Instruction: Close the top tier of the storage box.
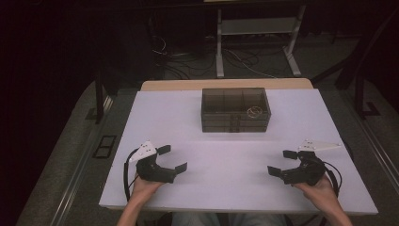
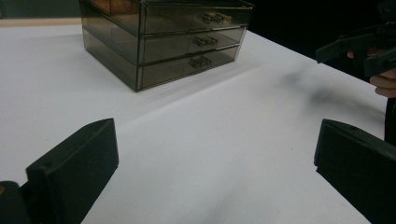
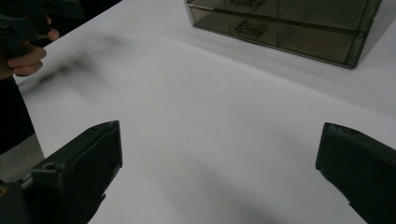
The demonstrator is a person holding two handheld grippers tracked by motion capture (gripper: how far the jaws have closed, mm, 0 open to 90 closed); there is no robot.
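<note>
Table [image 1: 226,188]: white top, rectangular, set over a grey floor; pale wooden edge visible along the far side.

Drawer box [image 1: 235,109]: smoke-tinted, see-through plastic, three drawers stacked, small handles at the front centre of each. Standing upright at the far middle of the table, front facing the person, well apart from both grippers. Drawers all pushed in. Small ring-like item [image 1: 254,111] seen through the lid at the right end of the top; too small to identify. Also seen in the left gripper view [image 2: 187,44], far left of centre, and in the right gripper view [image 3: 299,32], at the top edge, lower drawers only.

Left gripper [image 1: 172,158]: black, grey three-cornered plate on top, held in the person's left hand [image 1: 143,188] at the near left of the table. Jaws spread wide, nothing between them; bare table surface beyond.

Right gripper [image 1: 282,162]: black, grey plate on top, held in the right hand [image 1: 320,188] at the near right. Jaws likewise wide apart, nothing gripped, pointing inward toward the table's middle.

Cables: black, trailing from each gripper beside the wrists.
</note>
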